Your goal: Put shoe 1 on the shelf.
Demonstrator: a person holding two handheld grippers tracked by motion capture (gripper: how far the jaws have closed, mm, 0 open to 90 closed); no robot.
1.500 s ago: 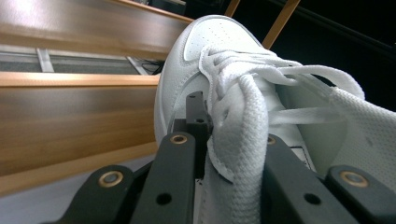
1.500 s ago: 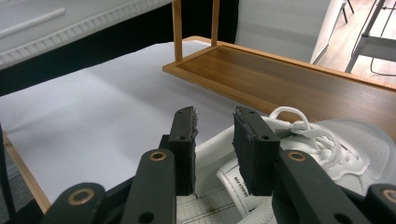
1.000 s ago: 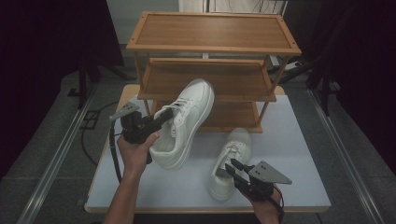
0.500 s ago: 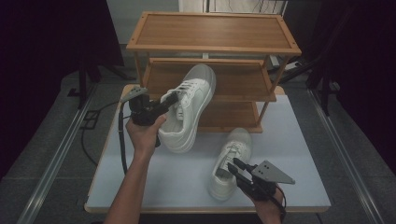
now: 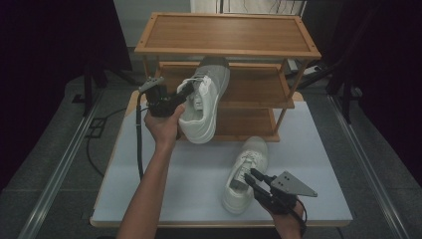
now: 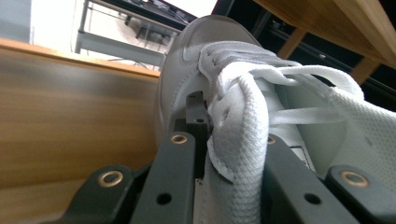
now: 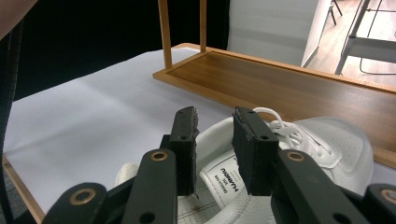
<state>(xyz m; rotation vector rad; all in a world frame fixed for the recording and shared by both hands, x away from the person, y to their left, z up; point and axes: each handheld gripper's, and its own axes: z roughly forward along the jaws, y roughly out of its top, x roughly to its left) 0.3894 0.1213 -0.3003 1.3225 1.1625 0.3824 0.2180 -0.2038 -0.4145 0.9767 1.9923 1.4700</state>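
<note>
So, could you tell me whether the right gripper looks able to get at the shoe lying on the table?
Probably yes: the right gripper hovers open over the shoe collar, nothing between.

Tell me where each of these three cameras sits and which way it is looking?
High view: above the person's side, looking forward and down on the white table and wooden shoe rack; forearms and both grippers show.
Left gripper view: rides the left gripper, looking along its jaws, shut on the lifted sneaker by the rack's middle shelf.
Right gripper view: rides the right gripper, jaws open above the second sneaker, facing the rack's bottom shelf.
Shared: the high and right gripper views both show the second sneaker.
</note>
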